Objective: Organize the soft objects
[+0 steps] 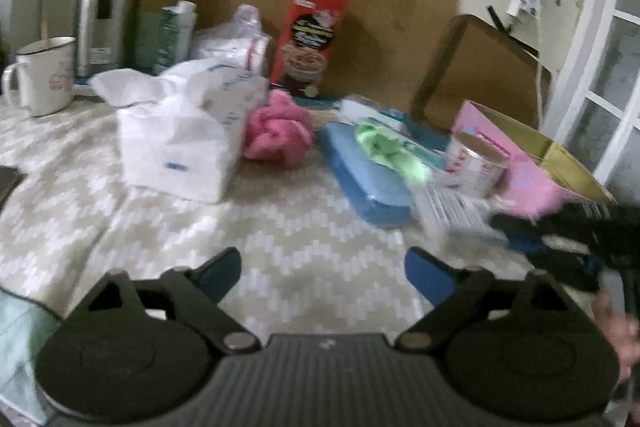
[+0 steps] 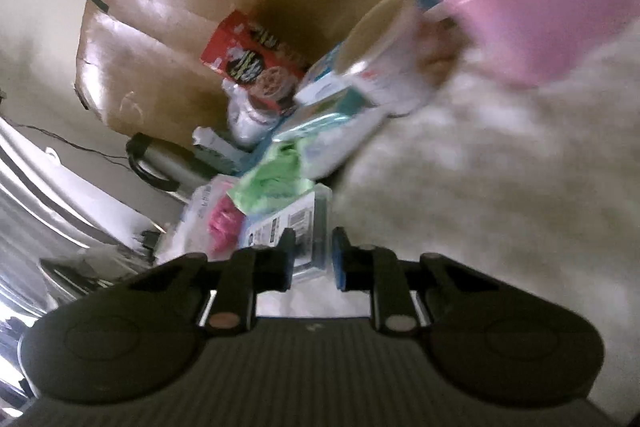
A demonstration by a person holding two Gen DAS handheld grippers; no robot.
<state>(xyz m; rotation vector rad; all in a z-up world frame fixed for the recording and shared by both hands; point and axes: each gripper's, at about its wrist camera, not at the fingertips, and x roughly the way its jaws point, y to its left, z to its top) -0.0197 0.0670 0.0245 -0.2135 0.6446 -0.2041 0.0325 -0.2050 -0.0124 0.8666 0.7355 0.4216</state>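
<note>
Soft things: pink fluffy cloth (image 1: 276, 131) sits mid-frame in my left view, just beside the white tissue pack (image 1: 180, 143); the green cloth (image 1: 390, 151) lies on top of the blue sponge (image 1: 368, 175), right of centre.
Left hand-held gripper (image 1: 322, 275): mine, spread wide with nothing between the blue pads, hanging over bare zigzag-patterned tabletop (image 1: 280, 239) at lower centre.
Right hand-held gripper (image 2: 312, 259): fingers drawn in close around the edge of a clear packet with a barcode label (image 2: 292, 227), low in the right view; blur is heavy, so I judge it gripped but cannot swear the pads touch it.
Same gripper from the left view: a dark smear at the right edge (image 1: 568, 227), near the tin can (image 1: 476, 159) and the pink box (image 1: 516, 163).
Other clutter: steel flask (image 1: 110, 3) and mug (image 1: 44, 75) at upper left, red food box (image 1: 312, 35) against the cardboard backing at upper centre.
Progress: early, by my reading. The soft pieces lie scattered among hard items, none gathered in one spot.
Left to do: collect the pink cloth, green cloth, sponge and tissues together, possibly in the open pink box.
</note>
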